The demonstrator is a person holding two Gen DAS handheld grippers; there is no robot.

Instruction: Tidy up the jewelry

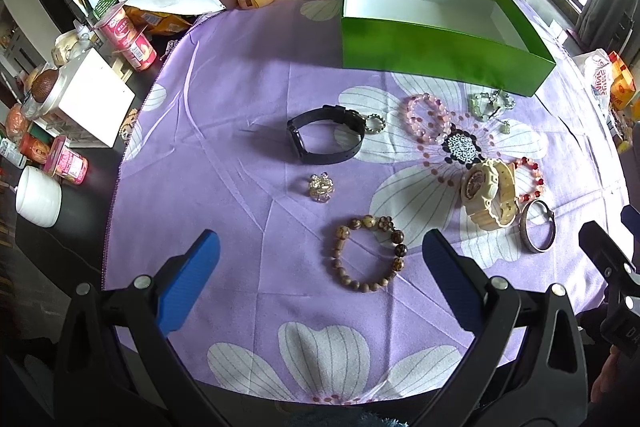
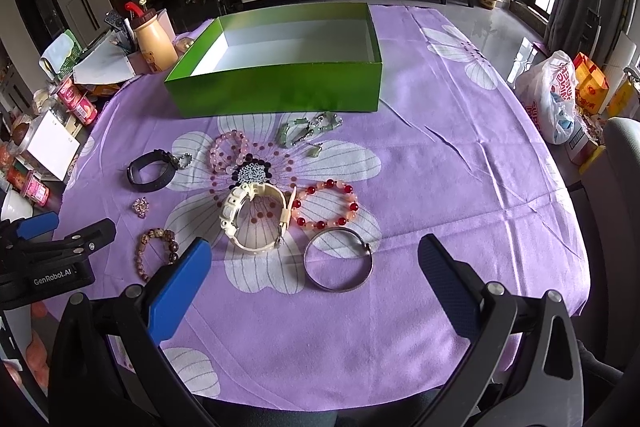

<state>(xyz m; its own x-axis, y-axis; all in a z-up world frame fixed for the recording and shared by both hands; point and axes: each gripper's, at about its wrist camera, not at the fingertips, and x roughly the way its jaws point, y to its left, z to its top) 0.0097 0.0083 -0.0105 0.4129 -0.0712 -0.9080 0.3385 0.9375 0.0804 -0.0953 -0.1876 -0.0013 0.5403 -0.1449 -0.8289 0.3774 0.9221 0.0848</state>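
- Green box (image 2: pixel 276 95) sits at the far side of the purple flower cloth (image 2: pixel 460 155), top open and nothing in it. Looks like light card, so I'd drop things in and not lean on the walls.
- Cream watch (image 2: pixel 256 219) is the chunkiest piece, near the middle. Stiff rubbery strap standing in a loop, probably the heaviest thing here; pinch across the strap, not the face.
- Black watch (image 1: pixel 326 135) is off to the left. Same deal: the strap band is the obvious grab spot.
- Silver bangle (image 2: pixel 339 259) lies flat, nearest the right gripper (image 2: pixel 314 287). Rigid, thin and I'd guess slippery; hook one finger inside the ring.
- Bead bracelets: brown wooden one (image 1: pixel 370 253) just ahead of the left gripper (image 1: pixel 320 259), red one (image 2: pixel 326 205) touching the cream watch, pink one (image 2: pixel 230 151) further back. Floppy and light; they'll sag, so pinch a few beads.
- Pale green chain piece (image 2: pixel 310 131) lies just in front of the box. Limp, could snag.
- Sparkly brooch-like thing (image 1: pixel 320 187) and small beaded ring (image 1: pixel 375 123) are tiny and fiddly.
- Both grippers hover over the near edge, fingers spread wide, holding nothing.
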